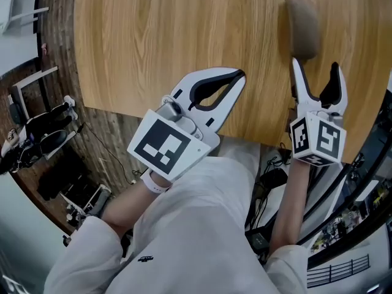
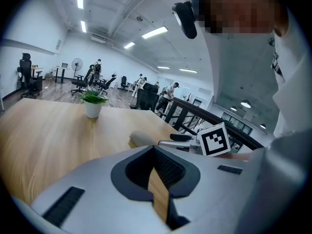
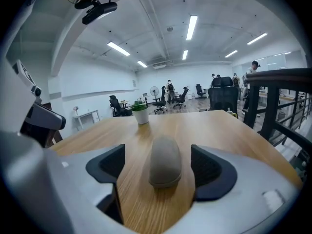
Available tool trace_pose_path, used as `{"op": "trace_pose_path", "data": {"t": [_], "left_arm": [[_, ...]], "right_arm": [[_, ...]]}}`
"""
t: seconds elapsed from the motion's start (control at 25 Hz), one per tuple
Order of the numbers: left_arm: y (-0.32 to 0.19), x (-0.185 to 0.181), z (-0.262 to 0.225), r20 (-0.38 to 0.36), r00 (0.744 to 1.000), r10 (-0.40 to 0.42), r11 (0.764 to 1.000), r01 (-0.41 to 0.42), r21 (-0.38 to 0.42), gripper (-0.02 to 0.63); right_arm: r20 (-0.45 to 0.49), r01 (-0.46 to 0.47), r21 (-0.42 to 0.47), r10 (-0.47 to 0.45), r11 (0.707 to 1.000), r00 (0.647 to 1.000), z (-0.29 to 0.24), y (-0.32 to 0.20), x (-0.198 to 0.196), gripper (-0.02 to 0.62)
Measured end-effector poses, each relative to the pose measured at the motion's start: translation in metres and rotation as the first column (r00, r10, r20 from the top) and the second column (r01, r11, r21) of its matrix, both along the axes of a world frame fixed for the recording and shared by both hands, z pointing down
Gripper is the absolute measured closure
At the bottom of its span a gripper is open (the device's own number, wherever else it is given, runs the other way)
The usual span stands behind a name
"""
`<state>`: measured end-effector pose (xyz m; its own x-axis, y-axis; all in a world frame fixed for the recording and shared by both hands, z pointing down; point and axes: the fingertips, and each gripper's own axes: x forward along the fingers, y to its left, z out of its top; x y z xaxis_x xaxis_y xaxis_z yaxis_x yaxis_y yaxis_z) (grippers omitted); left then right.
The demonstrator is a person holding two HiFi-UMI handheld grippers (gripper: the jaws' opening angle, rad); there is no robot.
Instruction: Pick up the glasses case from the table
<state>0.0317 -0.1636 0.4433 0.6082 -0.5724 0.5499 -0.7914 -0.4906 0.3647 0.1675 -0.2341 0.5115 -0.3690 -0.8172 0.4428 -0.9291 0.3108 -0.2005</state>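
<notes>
The glasses case [image 1: 302, 26] is a grey-brown oval pouch lying flat on the wooden table [image 1: 153, 35], at the far right in the head view. My right gripper [image 1: 315, 72] points straight at it with its jaws wide apart, tips just short of the case's near end. In the right gripper view the case [image 3: 165, 167] lies centred ahead of the right gripper [image 3: 158, 155], and neither pad touches it. My left gripper [image 1: 236, 78] hovers over the table's near edge to the left, jaws together and holding nothing. The left gripper view shows the left gripper [image 2: 155, 149] closed, with the case [image 2: 144, 139] to its right.
A small potted plant [image 3: 141, 113] stands further back on the table. The table's near edge [image 1: 257, 141] runs just under both grippers. Cables and equipment [image 1: 269, 182] lie on the floor below. A dark railing [image 3: 273, 106] runs along the right, and office chairs stand in the background.
</notes>
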Motion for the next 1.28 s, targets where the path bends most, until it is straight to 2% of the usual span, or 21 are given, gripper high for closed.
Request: {"op": "trace_pose_path", "data": {"t": [0.24,0.72,1.28], "left_arm": [[-0.005,0.006,0.019,-0.005,1.000,-0.030,1.000,0.030,-0.006,0.603],[-0.011,0.005,0.021,-0.004,0.998,-0.069,0.996,0.069,-0.052,0.603],[-0.008,-0.019,0.045,0.004,0.996,-0.093,0.993,0.093,-0.071,0.603]], "right_arm": [[-0.039,0.031,-0.096,-0.034,0.995,0.999,0.046,-0.005,0.002,0.172],[-0.091,0.036,-0.118,-0.047,0.992,0.995,0.057,-0.045,0.000,0.172],[-0.145,0.004,-0.153,-0.026,0.988,0.989,0.095,-0.068,-0.027,0.188]]}}
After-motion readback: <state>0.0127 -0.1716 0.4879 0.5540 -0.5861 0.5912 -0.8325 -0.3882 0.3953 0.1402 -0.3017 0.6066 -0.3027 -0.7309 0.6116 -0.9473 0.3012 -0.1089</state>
